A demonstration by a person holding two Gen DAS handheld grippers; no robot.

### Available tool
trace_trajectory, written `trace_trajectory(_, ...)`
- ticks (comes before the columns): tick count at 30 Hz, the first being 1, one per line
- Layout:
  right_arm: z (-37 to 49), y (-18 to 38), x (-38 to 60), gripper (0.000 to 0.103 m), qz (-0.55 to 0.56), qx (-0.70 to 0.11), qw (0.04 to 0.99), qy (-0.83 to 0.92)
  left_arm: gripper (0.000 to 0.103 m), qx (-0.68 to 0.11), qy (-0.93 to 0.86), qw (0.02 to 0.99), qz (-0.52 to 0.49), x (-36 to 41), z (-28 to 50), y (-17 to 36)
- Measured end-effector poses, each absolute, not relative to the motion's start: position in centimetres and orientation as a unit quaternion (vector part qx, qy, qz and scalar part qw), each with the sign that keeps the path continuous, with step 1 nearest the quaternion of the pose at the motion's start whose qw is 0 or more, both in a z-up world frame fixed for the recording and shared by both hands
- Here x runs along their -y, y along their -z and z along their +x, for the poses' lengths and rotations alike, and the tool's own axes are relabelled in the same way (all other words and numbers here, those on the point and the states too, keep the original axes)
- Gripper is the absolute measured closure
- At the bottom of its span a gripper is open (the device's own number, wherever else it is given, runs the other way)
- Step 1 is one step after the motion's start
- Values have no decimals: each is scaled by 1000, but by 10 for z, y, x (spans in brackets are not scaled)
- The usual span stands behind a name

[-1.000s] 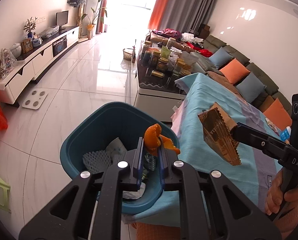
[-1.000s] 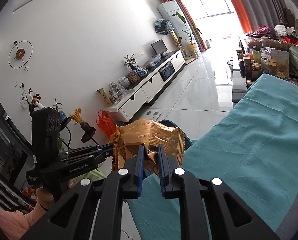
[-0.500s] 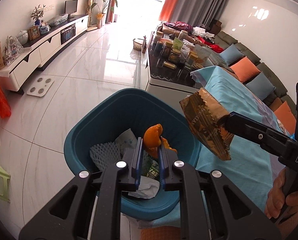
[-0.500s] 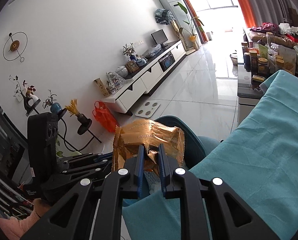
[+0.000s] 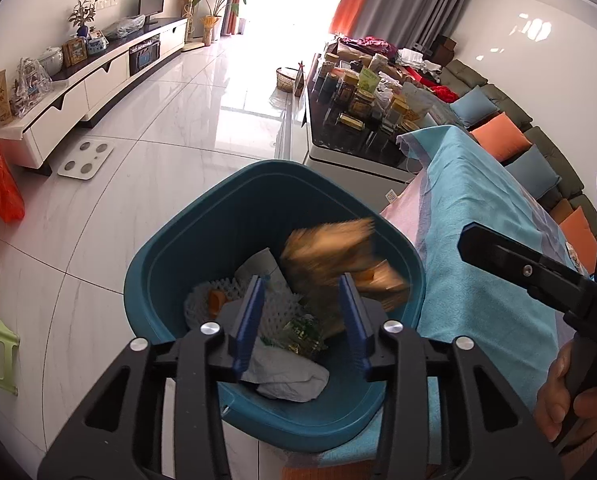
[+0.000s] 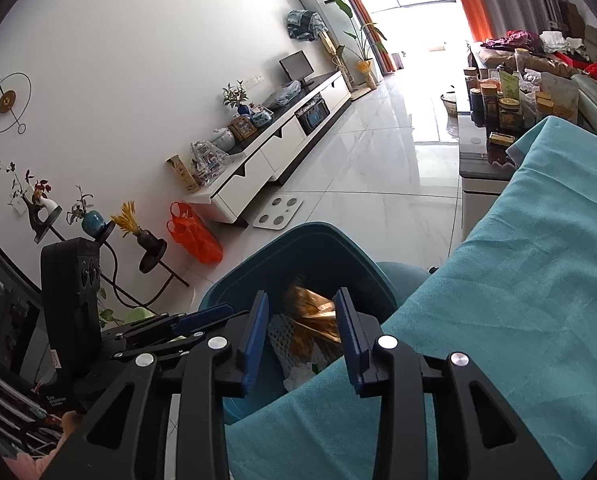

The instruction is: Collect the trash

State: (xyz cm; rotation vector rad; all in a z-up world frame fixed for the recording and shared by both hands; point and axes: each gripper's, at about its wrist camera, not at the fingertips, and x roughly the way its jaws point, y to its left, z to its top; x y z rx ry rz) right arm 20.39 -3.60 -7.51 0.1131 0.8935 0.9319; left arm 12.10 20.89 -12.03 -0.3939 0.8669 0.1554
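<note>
Both pairs of my jaws, clamped a second ago on an orange peel and a gold snack wrapper, are now opening with nothing pressed between them, and both pieces have dropped away. Closest to me, my left gripper (image 5: 300, 312) stands apart over the teal bin (image 5: 166, 276), which sits against the near edge of the table under the turquoise cloth (image 5: 478, 216). My right gripper (image 6: 300, 336) stands apart too, reaching over that cloth edge toward the bin.

Just past my left fingers the gold wrapper (image 5: 338, 256) is a blur in mid-fall inside the bin's rim. It is feather-light crinkly foil, slippery and springy; I judge it best pinched at a crimped end seam, not the puffy middle. Below it lie a white foam net (image 5: 276, 308), crumpled tissue (image 5: 286, 376) and an orange peel piece (image 5: 216, 300), all soft and weightless.

Only the left view looks down onto the whole heap of trash. The right view shows the wrapper (image 6: 312, 312) sharper between my open fingers, but cloth hides the bin's near side. Farther off, a cluttered coffee table (image 5: 338, 144) stands beyond the bin.
</note>
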Motion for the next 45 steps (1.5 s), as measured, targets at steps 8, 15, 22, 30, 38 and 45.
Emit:
trace_trajectory(8, 198, 70, 59, 68, 67, -408, 801, -433, 55, -396, -62, 899, -177, -197, 113, 106)
trace_trajectory(15, 177, 55, 100, 49, 65, -371, 827, -418, 30, -349, -32, 926, -141, -165, 94, 75)
trace_trajectory(22, 153, 47, 160, 25, 61, -320, 877, -353, 6, -305, -7, 945, -122, -124, 79, 55)
trace_trajectory(30, 116, 44, 232, 7, 45, -251, 934, -249, 6, -266, -1, 959, -101, -64, 77, 50)
trace_trajectory(38, 85, 45, 289, 7, 43, -205, 966, -152, 6, -209, 22, 976, -61, 5, 80, 34)
trace_trajectory(45, 63, 43, 327, 7, 46, -166, 981, -86, 6, -177, 32, 983, -37, 47, 76, 24)
